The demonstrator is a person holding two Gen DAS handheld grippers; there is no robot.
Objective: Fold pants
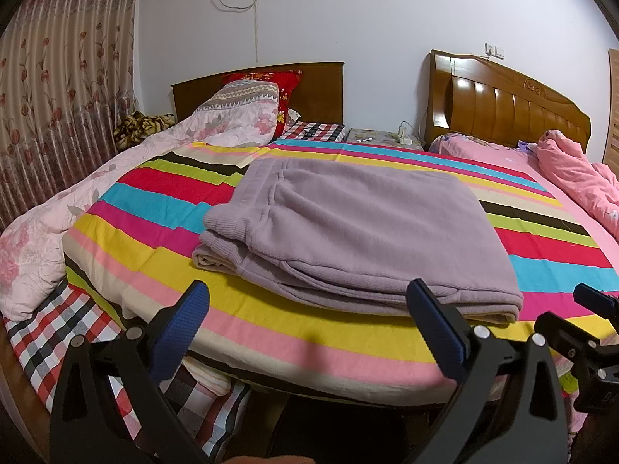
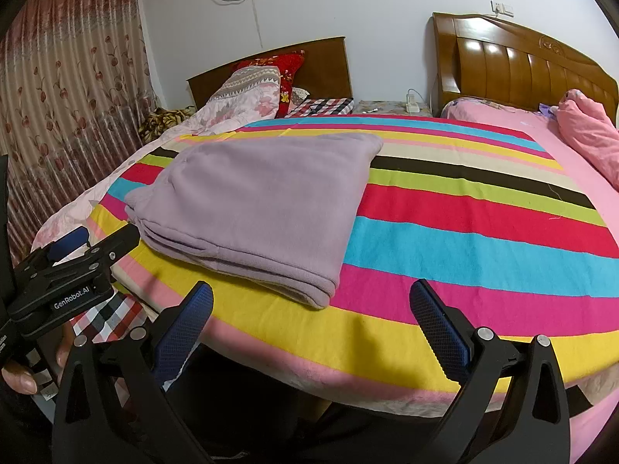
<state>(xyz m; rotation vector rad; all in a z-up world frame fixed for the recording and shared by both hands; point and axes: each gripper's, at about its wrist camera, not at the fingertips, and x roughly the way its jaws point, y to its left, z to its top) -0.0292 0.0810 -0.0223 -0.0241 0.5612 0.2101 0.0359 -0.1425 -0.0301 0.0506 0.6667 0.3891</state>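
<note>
Lilac fleece pants [image 1: 348, 232] lie folded into a thick rectangle on a bright striped blanket [image 1: 154, 208], waistband at the left. In the right wrist view the same pants [image 2: 263, 201] sit left of centre on the striped blanket [image 2: 483, 232]. My left gripper [image 1: 309, 301] hangs open just in front of the pants' near edge, blue pads apart, holding nothing. My right gripper [image 2: 311, 301] is open too, near the bundle's right front corner, over the yellow stripe. The left gripper's body [image 2: 73, 266] shows at the left edge there, with a hand [image 2: 23, 375] below it.
A floral quilt [image 1: 77, 208] and pillows [image 1: 247, 96] lie at the left by the curtain [image 1: 58, 77]. A pink sheet and a bunched pink duvet [image 1: 572, 178] cover the right bed under a wooden headboard [image 1: 503, 108]. A nightstand with a power strip [image 1: 404, 137] stands between the beds.
</note>
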